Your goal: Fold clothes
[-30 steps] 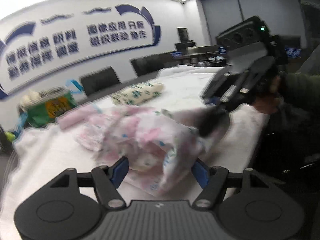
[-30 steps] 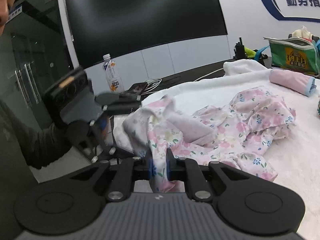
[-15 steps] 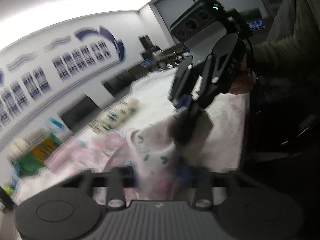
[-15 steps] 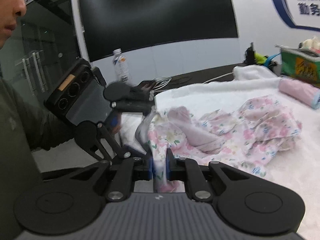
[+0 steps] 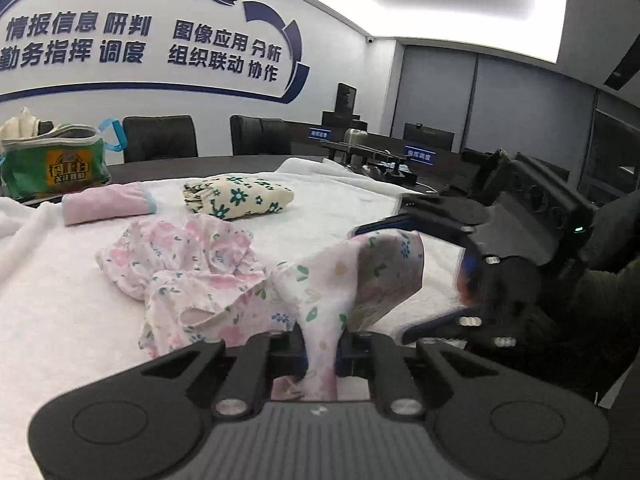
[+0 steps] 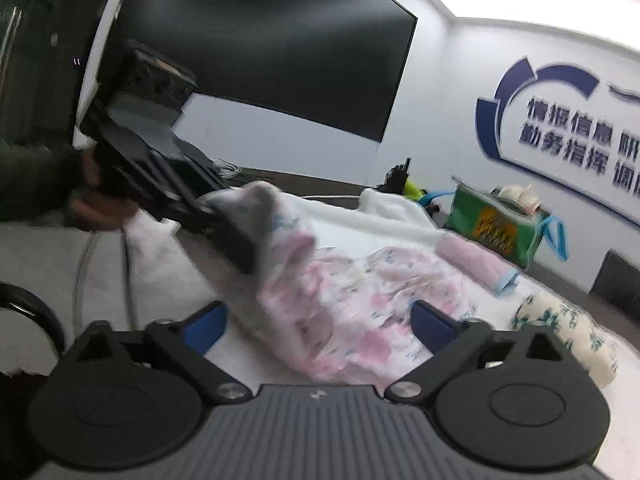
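Observation:
A crumpled pink floral garment [image 5: 192, 272] lies on the white towel-covered table [image 5: 60, 320]. My left gripper [image 5: 322, 354] is shut on one edge of it and holds that edge lifted. The garment also shows in the right wrist view [image 6: 352, 300], blurred. My right gripper [image 6: 320, 322] is open, its blue-padded fingers on either side of the cloth without gripping it. In the left wrist view the right gripper [image 5: 460, 264] sits just right of the raised cloth. In the right wrist view the left gripper [image 6: 236, 248] holds the cloth's near-left edge.
A folded pink cloth [image 5: 106, 203] and a folded cream floral cloth [image 5: 236, 198] lie at the back of the table. A green bag [image 5: 52, 164] stands at the back left. Black chairs [image 5: 160, 138] stand behind the table. The table edge runs along the right.
My left gripper has shut on the garment's edge and lifted it. My right gripper, which was shut on the cloth, has let go and opened wide.

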